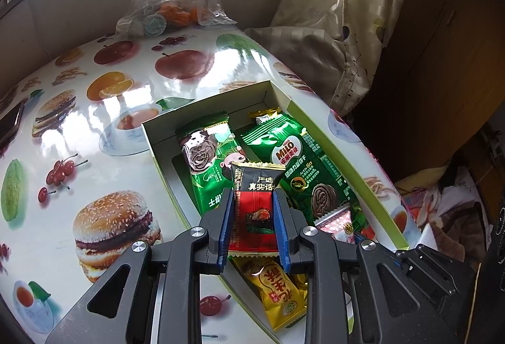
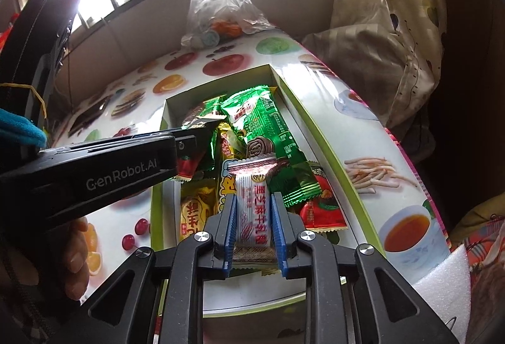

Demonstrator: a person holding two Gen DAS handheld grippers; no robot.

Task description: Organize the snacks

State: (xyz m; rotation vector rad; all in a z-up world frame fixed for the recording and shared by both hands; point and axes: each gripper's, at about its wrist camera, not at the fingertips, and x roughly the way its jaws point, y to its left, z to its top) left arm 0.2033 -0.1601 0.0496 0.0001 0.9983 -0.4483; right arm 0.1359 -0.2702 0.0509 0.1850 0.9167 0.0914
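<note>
Your left gripper (image 1: 254, 202) clamps red sachet (image 1: 254, 211) | right gripper (image 2: 254, 211) pinches white wafer pack (image 2: 253, 217) | light, crinkly, slippery foil; crushable, so grip mid-body gently

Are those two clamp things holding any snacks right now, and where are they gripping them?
The left gripper pinches a red-and-black packet across its middle; the right gripper has a white packet between its pads, sides gripped.

The left gripper (image 1: 254, 211) tilts steeply downward, its jaws nearly together and their blue pads (image 1: 228, 217) pressed against both sides of a packet. The right gripper (image 2: 253, 216) angles down likewise, its jaws narrow, pads (image 2: 231, 227) flanking a packet. In the right wrist view, a bare hand (image 2: 74, 255) grips the left gripper's handle below a teal sleeve (image 2: 19, 130).
</note>
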